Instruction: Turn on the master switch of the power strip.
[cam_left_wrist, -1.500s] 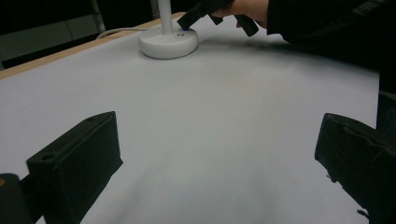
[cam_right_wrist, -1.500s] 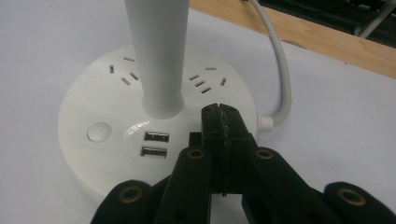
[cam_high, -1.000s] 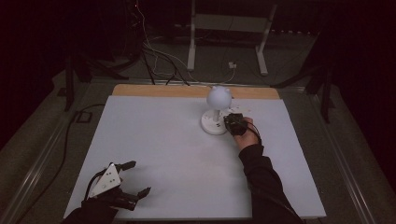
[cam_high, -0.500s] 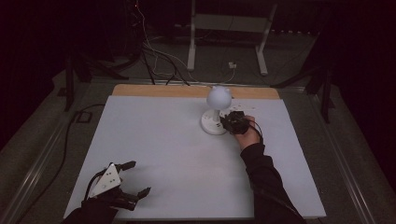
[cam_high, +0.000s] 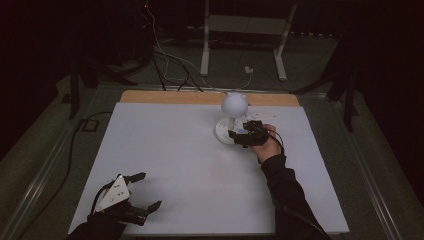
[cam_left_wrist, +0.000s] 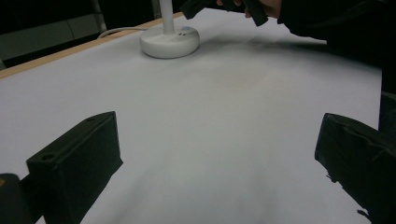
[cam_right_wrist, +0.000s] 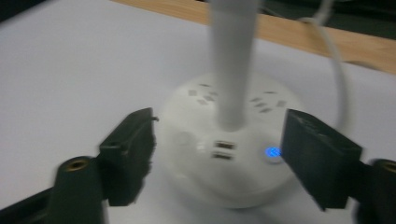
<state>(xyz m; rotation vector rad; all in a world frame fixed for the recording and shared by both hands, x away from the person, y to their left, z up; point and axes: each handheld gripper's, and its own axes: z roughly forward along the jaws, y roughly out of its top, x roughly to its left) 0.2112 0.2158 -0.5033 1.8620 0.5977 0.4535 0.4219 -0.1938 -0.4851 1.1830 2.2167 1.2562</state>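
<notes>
Counter (cam_high: 165, 150) under a white sheet, wooden strip along the far edge; the white desk lamp (cam_high: 231, 120) stands right of centre near that edge, cord running off the back. Lamp: round base (cam_right_wrist: 224, 154), upright stem (cam_right_wrist: 231, 60), globe head (cam_high: 235, 102) on top. Right tongs (cam_high: 243, 136) sit at the near-right edge of the base, jaws apart and just opened wider, nothing between the pads; the base lies ahead of them, not gripped. Left tongs (cam_high: 145, 192) rest near the front left corner, jaws wide apart over bare sheet, well apart from the lamp. Base face carries two USB ports (cam_right_wrist: 222, 150) and, to their right, a button lit blue (cam_right_wrist: 272, 152); a faint round pad (cam_right_wrist: 180, 138) to their left. Judgement: the step looks like working a control on the base. To do it well, bring one jaw tip down squarely on the button, press lightly and straight down so the base does not slide, keep clear of the stem, and lift off cleanly. Right gripper view is blurred, so exact contact cannot be read.
</notes>
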